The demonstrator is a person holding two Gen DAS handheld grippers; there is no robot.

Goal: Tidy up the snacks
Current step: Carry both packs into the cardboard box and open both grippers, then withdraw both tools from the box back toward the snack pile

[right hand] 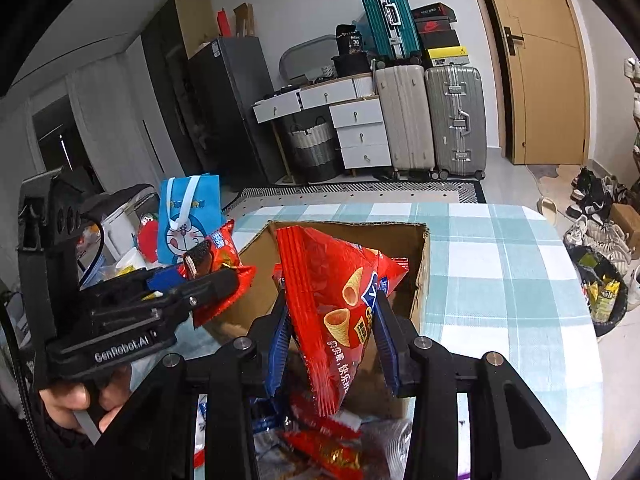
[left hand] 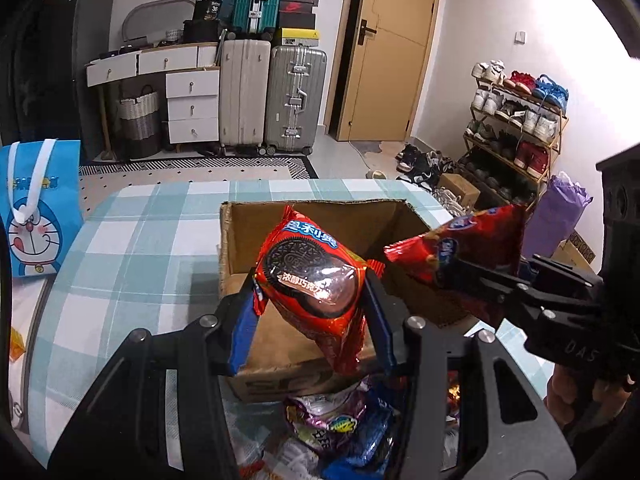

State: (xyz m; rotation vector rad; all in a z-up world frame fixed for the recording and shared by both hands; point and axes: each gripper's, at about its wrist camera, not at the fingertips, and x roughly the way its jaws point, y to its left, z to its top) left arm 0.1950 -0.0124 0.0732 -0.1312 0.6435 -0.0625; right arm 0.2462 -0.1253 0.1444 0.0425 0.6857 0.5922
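Observation:
My left gripper (left hand: 310, 292) is shut on a red cookie pack (left hand: 316, 280) with a dark sandwich cookie printed on it, held above the near wall of an open cardboard box (left hand: 240, 236). My right gripper (right hand: 332, 316) is shut on a red bag of cone-shaped chips (right hand: 340, 300), also over the box (right hand: 420, 264). In the left wrist view the right gripper (left hand: 476, 276) comes in from the right with its red bag (left hand: 480, 248). The left gripper (right hand: 212, 280) and its cookie pack (right hand: 224, 256) show at the left of the right wrist view. More snack packets (left hand: 336, 420) lie heaped below.
The box stands on a table with a teal checked cloth (left hand: 132, 248). A blue cartoon gift bag (left hand: 36, 208) stands at the table's left. Suitcases (left hand: 272, 96), white drawers (left hand: 192, 104) and a shoe rack (left hand: 516, 124) line the room behind. A hand (right hand: 80, 404) grips the left tool.

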